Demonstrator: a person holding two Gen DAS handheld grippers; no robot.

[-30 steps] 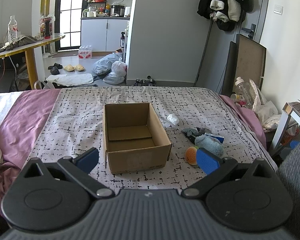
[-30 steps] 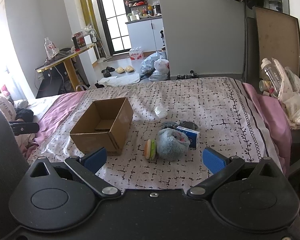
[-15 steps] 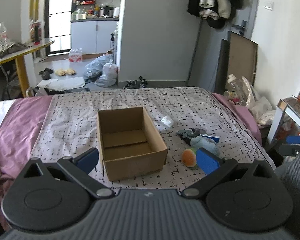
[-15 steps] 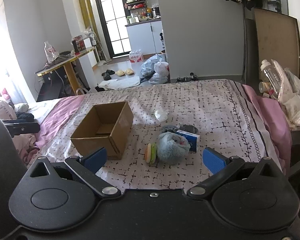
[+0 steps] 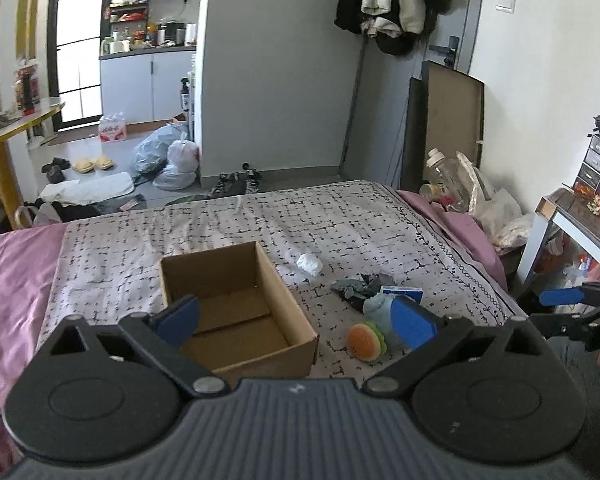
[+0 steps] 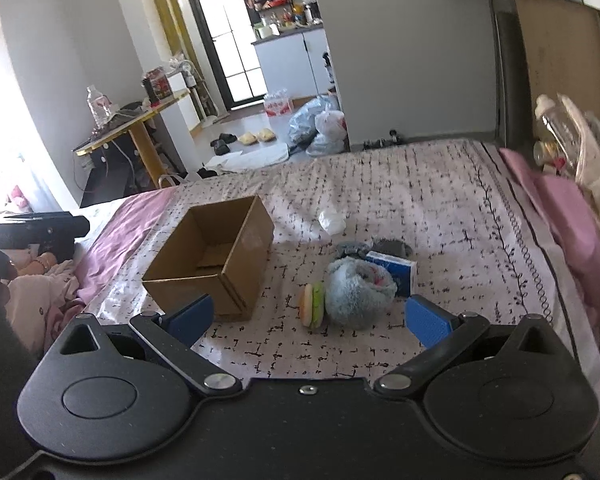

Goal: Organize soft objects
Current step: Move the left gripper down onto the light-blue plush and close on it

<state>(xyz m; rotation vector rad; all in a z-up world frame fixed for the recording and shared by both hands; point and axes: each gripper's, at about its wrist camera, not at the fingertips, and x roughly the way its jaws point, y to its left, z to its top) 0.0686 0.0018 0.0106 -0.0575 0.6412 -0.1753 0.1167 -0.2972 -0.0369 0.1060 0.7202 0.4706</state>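
Both tongs have shifted since a second ago: the left tongs (image 5: 296,320) have swung rightward, so the cardboard box (image 5: 236,304) now sits lower and further left in their view, while the right tongs (image 6: 308,316) have come closer to the toys. Each pair stands spread wide above the near edge of the bed (image 6: 440,200), pinching nothing. Nearest the right tongs, a plush hamburger (image 6: 313,305) stands on edge, touching a fluffy blue-grey plush (image 6: 358,294). Just behind that lies a blue and white carton (image 6: 396,270), then dark grey cloth (image 6: 388,246). The open, empty box rests toward the bed's left side, just beside the toys. Further toward the middle of the bed lies a crumpled white tissue (image 6: 332,220).
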